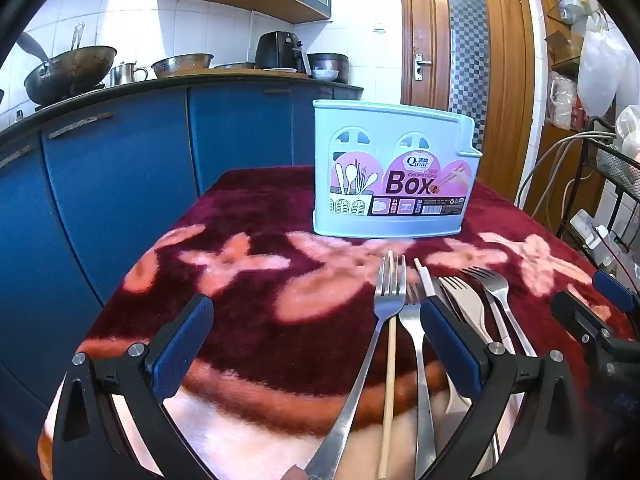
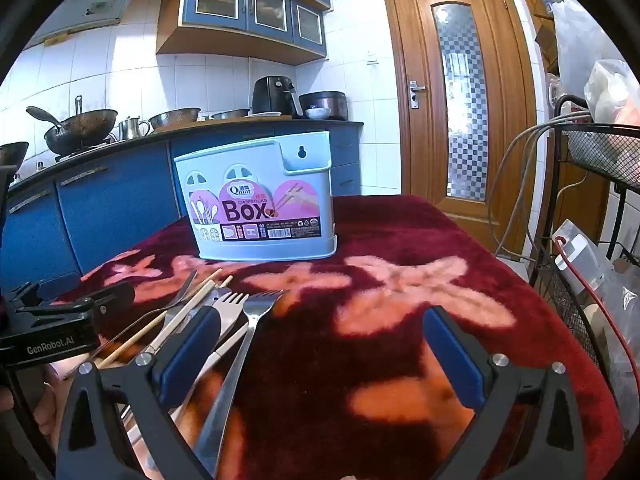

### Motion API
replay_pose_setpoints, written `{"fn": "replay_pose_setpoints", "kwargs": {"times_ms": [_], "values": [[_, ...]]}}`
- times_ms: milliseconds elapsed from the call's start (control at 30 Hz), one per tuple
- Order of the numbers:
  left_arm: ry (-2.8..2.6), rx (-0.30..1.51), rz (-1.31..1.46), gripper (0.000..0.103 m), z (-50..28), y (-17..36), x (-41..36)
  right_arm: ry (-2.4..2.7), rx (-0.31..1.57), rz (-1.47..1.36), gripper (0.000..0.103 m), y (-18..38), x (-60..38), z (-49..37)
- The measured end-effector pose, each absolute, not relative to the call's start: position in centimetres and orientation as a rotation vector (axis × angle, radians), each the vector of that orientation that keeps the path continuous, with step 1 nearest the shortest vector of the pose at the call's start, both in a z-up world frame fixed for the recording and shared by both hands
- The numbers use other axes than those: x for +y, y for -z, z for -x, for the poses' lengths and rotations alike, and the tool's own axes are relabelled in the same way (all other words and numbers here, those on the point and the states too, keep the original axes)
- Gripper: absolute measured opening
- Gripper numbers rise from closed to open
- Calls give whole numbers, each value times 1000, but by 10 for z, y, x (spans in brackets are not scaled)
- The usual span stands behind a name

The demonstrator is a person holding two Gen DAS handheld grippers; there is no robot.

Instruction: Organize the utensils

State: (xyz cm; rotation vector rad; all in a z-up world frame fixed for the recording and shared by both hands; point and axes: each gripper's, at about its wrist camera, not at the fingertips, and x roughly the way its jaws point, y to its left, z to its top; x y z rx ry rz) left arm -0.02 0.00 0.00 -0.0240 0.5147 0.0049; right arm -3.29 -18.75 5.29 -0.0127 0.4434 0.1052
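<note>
Forks (image 1: 390,300) and chopsticks (image 1: 390,364) lie fanned on the red floral tablecloth (image 1: 248,320), handles toward the near edge, apparently laid ready for sorting. The pale blue chopsticks box (image 1: 394,176) stands upright just beyond them. The left gripper (image 1: 316,344) and right gripper (image 2: 320,356) both gape wide, holding nothing. Bare cloth lies open to the right.

left tongs (image 1: 316,344) spread wide, low, level; right tongs (image 2: 320,348) likewise, just beside, nothing gripped.
</note>
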Motion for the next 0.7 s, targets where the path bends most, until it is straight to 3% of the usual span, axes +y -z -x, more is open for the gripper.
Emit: {"fn": "replay_pose_setpoints", "kwargs": {"times_ms": [700], "values": [[-6,517,25,103,0,0,0,-106,446,8,103,-52,-188,33]]}}
